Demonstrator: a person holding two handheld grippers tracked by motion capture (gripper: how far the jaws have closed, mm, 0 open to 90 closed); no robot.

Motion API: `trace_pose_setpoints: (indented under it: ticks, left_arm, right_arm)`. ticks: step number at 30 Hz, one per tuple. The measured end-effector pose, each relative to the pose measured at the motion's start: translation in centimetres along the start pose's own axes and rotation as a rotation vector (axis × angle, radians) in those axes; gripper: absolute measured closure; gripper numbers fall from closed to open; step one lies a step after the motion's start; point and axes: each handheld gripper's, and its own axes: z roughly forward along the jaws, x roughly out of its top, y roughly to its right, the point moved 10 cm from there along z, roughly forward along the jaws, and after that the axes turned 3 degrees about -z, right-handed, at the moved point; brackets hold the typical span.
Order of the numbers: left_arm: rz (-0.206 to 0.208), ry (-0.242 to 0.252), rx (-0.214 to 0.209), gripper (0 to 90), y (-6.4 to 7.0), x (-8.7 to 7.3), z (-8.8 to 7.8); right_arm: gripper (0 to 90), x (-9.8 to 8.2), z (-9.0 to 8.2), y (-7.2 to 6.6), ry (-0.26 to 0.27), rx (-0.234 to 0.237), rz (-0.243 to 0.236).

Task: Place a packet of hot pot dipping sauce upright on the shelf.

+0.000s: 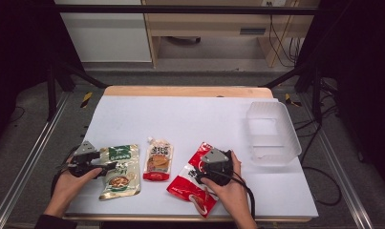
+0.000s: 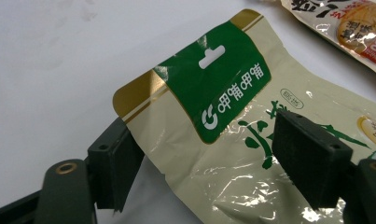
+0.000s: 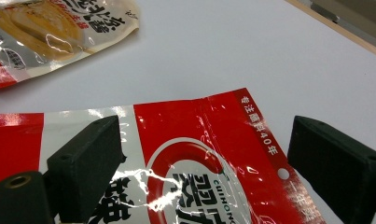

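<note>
In the high view, the left gripper [image 1: 103, 167] lies at the left edge of the green pouch [image 1: 121, 171], near the table's [image 1: 190, 114] 7 o'clock corner. The long axis of this pouch runs from 12 to 6 o'clock, so the jaws come at it from 9 o'clock, across its short side. The right gripper [image 1: 196, 175] is over the red pouch [image 1: 192, 183], which lies tilted toward 5 o'clock. Between them rests an orange pouch [image 1: 158, 160], and a clear tray [image 1: 272, 133] stands at 3 o'clock.

In the left gripper view, the green pouch [image 2: 232, 126] lies between the jaws. One pad is under its lifted edge, the other above its face. The jaws are apart; I cannot see them pressing.

In the right gripper view, the jaws stand wide apart on both sides of the red pouch [image 3: 190, 158], not touching it. Each hand is nearer to its own pouch.
</note>
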Motion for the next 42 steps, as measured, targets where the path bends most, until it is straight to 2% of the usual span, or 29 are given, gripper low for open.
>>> trace_pose_setpoints:
  ticks: [2, 4, 6, 7, 8, 11, 12, 15, 20, 26, 28, 29, 30, 31, 33, 34, 36, 38, 42]
  left_arm:
    - [-0.001, 0.008, 0.0, 32.1, 0.1, 0.2, -0.3]
    - [-0.006, 0.027, -0.022, 40.8, 0.4, 0.4, -1.0]
    - [-0.015, 0.038, -0.031, 43.4, 0.5, 0.5, -1.3]
    - [-0.011, 0.04, -0.057, 51.7, 0.8, 0.4, -1.6]
    - [-0.01, 0.038, -0.057, 53.4, 0.8, 0.4, -1.7]
    - [-0.004, 0.024, -0.04, 56.4, 0.8, 0.2, -1.6]
    - [-0.002, 0.022, -0.036, 62.1, 0.8, 0.2, -1.5]
    - [0.019, -0.011, -0.01, 70.8, 0.7, 0.1, -1.3]
    - [0.02, -0.018, 0.024, 87.2, 0.6, 0.2, -1.5]
    - [0.027, 0.012, 0.044, 90.0, 0.7, 0.8, -2.7]
    - [0.028, 0.049, 0.05, 90.0, 0.9, 1.4, -4.1]
    - [0.028, 0.049, 0.05, 90.0, 0.9, 1.4, -4.1]
    - [0.028, 0.071, 0.051, 90.0, 1.1, 1.7, -4.7]
    - [0.033, 0.112, 0.045, 90.0, 1.6, 2.4, -6.0]
    - [0.039, 0.146, 0.043, 90.0, 2.2, 2.9, -7.1]
    - [0.039, 0.146, 0.043, 90.0, 2.2, 2.9, -7.1]
    - [0.061, 0.185, 0.024, 90.0, 3.4, 3.9, -8.6]
    - [0.071, 0.198, 0.015, 90.0, 3.8, 4.3, -9.0]
    - [0.145, 0.211, -0.029, 90.0, 6.1, 5.3, -10.7]
  right_arm:
    - [10.7, 0.0, 0.0, 0.1, 0.003, -0.001, -0.002]
    - [10.8, 0.0, 0.0, 0.2, 0.001, -0.003, -0.001]
    - [10.9, -0.1, 0.0, 0.2, -0.001, -0.004, 0.003]
    - [11.1, -0.1, 0.0, 0.3, -0.003, -0.005, 0.001]
    - [11.2, -0.1, 0.0, 0.3, -0.006, -0.006, 0.002]
    - [11.2, -0.1, 0.1, 0.2, -0.008, -0.004, -0.008]
    - [11.3, -0.2, 0.1, 0.0, -0.015, -0.006, -0.018]
    - [11.2, -0.1, 0.2, -0.1, -0.012, -0.006, -0.026]
    - [11.0, -0.1, 0.2, 0.0, -0.01, -0.007, -0.024]
    - [10.6, 0.1, 0.0, 0.1, 0.01, -0.006, -0.016]
    - [10.6, 0.2, -0.1, 0.2, 0.019, -0.004, -0.003]
    - [10.6, 0.2, -0.1, 0.2, 0.019, -0.004, -0.003]
    - [10.6, 0.2, -0.2, 0.3, 0.02, -0.002, 0.004]
    - [10.6, 0.3, -0.4, 0.2, 0.035, 0.008, 0.016]
    - [10.7, 0.4, -0.6, 0.1, 0.042, 0.009, 0.006]
    - [10.7, 0.4, -0.6, 0.1, 0.042, 0.009, 0.006]
    - [10.6, 0.3, -0.6, 0.1, 0.04, 0.011, 0.015]
    - [10.6, 0.4, -0.7, 0.1, 0.044, 0.016, 0.021]
    - [10.5, 0.7, -0.9, -0.4, 0.056, 0.048, 0.031]
